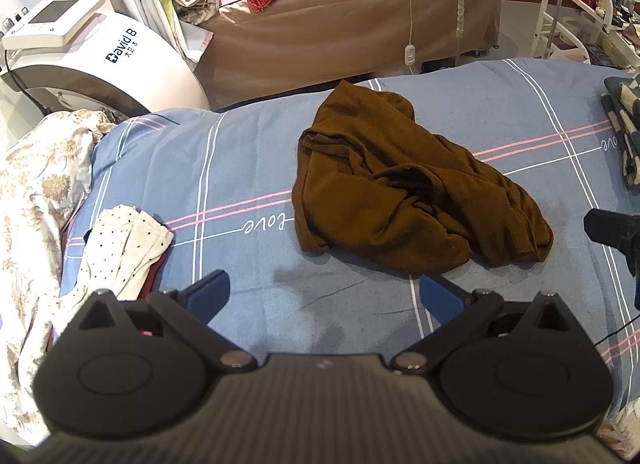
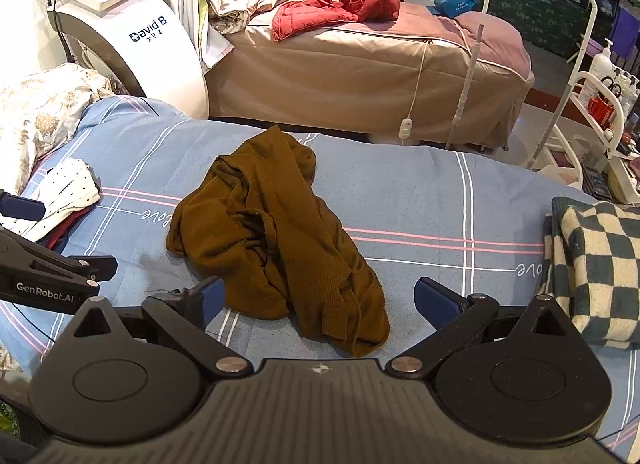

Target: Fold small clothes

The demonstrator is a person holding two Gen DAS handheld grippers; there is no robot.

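Note:
A crumpled brown garment [image 1: 404,184] lies in a heap on the blue plaid bed sheet [image 1: 240,152]. It also shows in the right wrist view [image 2: 276,240]. My left gripper [image 1: 324,296] is open and empty, hovering just short of the garment's near edge. My right gripper [image 2: 320,300] is open and empty, with its fingers either side of the garment's near end, above it. The left gripper also shows at the left edge of the right wrist view [image 2: 52,264]. The right gripper's finger shows at the right edge of the left wrist view [image 1: 612,224].
White dotted clothes [image 1: 120,252] lie at the sheet's left. A folded checked cloth [image 2: 596,268] sits at the right. A floral quilt [image 1: 36,192] is bunched on the left. Beyond the bed stand a white machine [image 2: 132,36], a brown bed [image 2: 360,64] with a red jacket and a white rack [image 2: 592,104].

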